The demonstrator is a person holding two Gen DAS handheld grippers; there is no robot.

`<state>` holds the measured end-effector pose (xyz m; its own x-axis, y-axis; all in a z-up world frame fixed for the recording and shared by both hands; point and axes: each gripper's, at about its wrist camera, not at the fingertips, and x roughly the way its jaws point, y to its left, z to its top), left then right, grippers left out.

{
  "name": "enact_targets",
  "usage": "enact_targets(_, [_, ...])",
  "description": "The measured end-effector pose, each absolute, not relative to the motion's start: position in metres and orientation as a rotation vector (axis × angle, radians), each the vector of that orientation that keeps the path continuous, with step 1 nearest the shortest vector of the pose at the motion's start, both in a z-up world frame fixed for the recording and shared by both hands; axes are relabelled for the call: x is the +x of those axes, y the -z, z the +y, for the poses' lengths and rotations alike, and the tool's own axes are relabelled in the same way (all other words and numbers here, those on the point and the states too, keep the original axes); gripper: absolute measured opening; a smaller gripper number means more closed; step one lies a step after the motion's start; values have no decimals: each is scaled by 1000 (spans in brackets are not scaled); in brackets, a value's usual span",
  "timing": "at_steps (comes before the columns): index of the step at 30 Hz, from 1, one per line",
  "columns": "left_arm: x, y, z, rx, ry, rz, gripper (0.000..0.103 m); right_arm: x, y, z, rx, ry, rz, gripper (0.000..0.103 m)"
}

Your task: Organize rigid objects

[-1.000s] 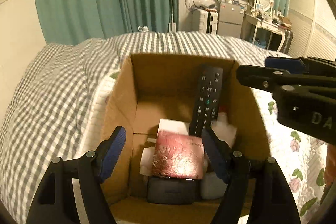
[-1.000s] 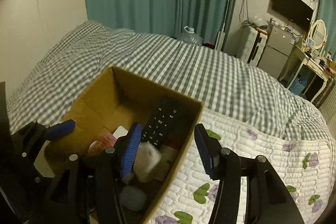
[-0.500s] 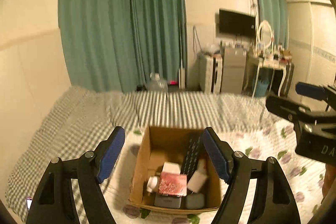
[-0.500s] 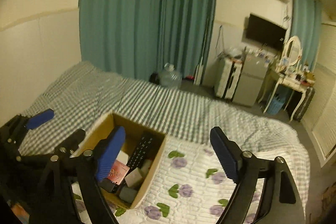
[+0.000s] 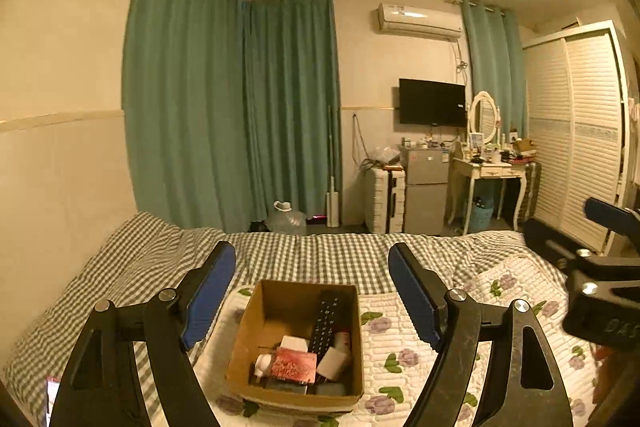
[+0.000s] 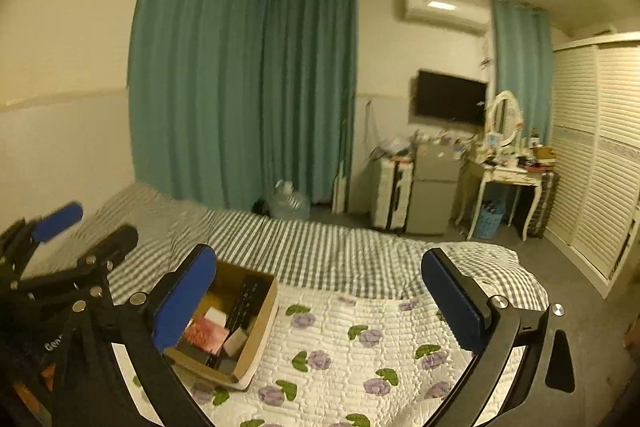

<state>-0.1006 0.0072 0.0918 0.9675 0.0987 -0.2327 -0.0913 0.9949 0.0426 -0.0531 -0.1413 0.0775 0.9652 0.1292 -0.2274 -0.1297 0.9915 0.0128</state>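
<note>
An open cardboard box (image 5: 245, 337) sits on the bed below and beyond my left gripper (image 5: 310, 259). Inside lie a black remote (image 5: 326, 321), a red-pink packet (image 5: 294, 365), a small white bottle (image 5: 262, 363) and white blocks. The left jaws are opening with nothing between them. My right gripper (image 6: 318, 259) hangs over the flowered quilt to the right of the box (image 6: 262, 327), its jaws opening wide and empty. Each gripper shows at the edge of the other's view, the right one (image 5: 576, 227) and the left one (image 6: 90, 229).
The bed has a checked cover (image 5: 132, 267) and a white flowered quilt (image 6: 360, 339). Beyond its foot stand teal curtains (image 5: 240, 115), a water jug (image 5: 288, 221), a white suitcase (image 5: 384, 199), a small fridge (image 5: 426, 187), a dressing table (image 5: 492, 175) and a slatted wardrobe (image 5: 580, 147).
Both grippers have drawn back and risen away from the box, which now looks small and far. The views have tilted up toward level. The right jaws have spread much wider.
</note>
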Motion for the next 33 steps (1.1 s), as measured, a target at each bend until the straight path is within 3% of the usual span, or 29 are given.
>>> enact_targets(11, [-108, -39, 20, 16, -108, 309, 82, -58, -8, -151, 63, -71, 287, 103])
enact_targets(33, [-108, -19, 22, 16, -122, 365, 82, -53, 8, -143, 26, -57, 333, 103])
